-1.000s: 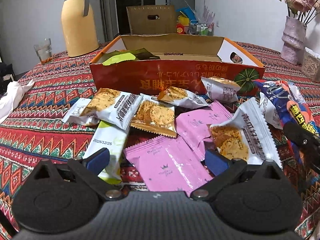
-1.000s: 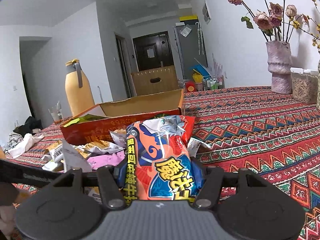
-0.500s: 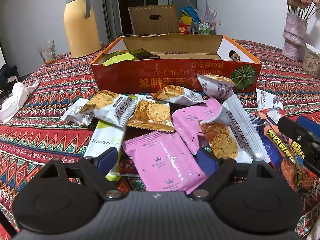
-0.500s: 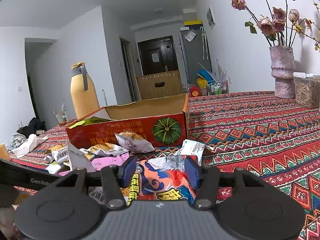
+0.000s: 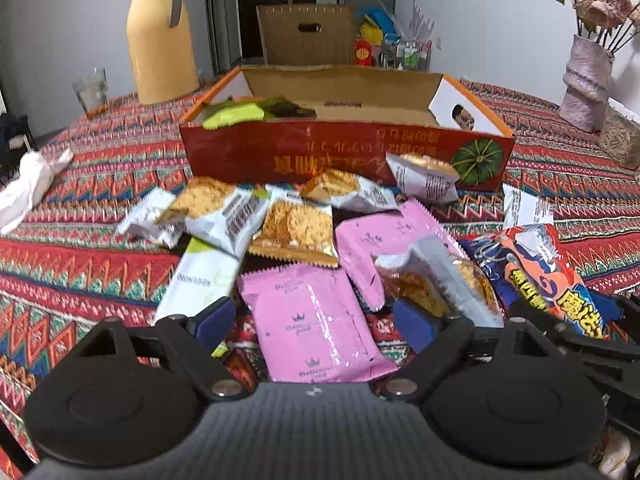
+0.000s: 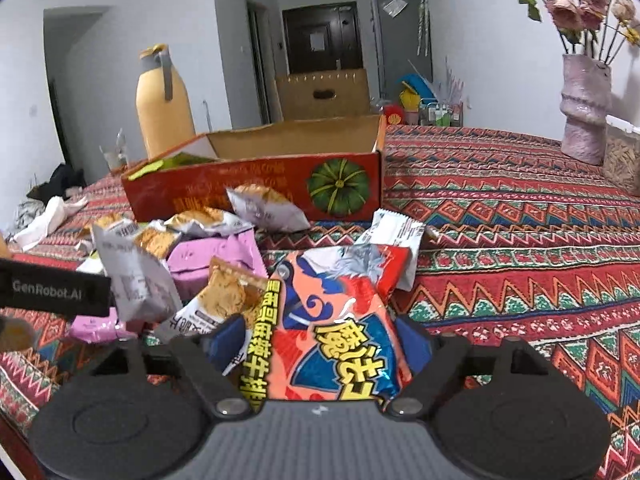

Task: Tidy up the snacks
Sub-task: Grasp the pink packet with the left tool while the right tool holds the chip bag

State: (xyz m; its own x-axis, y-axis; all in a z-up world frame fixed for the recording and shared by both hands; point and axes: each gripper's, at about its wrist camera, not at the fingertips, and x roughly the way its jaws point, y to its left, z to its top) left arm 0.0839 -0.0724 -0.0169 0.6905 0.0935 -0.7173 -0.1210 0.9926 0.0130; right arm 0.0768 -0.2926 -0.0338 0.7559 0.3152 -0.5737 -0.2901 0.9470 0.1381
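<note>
The left gripper (image 5: 316, 316) stands wide over the near edge of the snack pile, its blue pads either side of a pink packet (image 5: 316, 320) that lies flat on the patterned tablecloth (image 5: 80, 248); the pads do not press it. Just left of that packet a white-and-green packet (image 5: 200, 280) runs under the left pad, and on the right a biscuit packet (image 5: 440, 280) crowds the right pad.

The right gripper (image 6: 320, 340) straddles the orange-and-blue snack bag (image 6: 340, 320), whose top reaches toward the far side; its jaws are opening, and whether the pads still press on the bag's sides I cannot tell. In the left wrist view the same bag (image 5: 548, 276) lies at the right edge of the pile.

The rest of the snacks, mostly biscuit packets (image 5: 208, 212) and a second pink packet (image 5: 384, 236), lie heaped between the grippers and the red cardboard box (image 5: 344, 152), which stands open beyond them with green packets (image 5: 236, 114) in its left end. One small packet (image 5: 424, 178) leans against the box's near wall.

Open room lies to the right: the cloth between the box's right end and the vase (image 6: 584, 116) is bare. To the far left stand a yellow jug (image 5: 160, 40) and a glass (image 5: 92, 92), with a white cloth (image 5: 28, 184) near the left edge.
</note>
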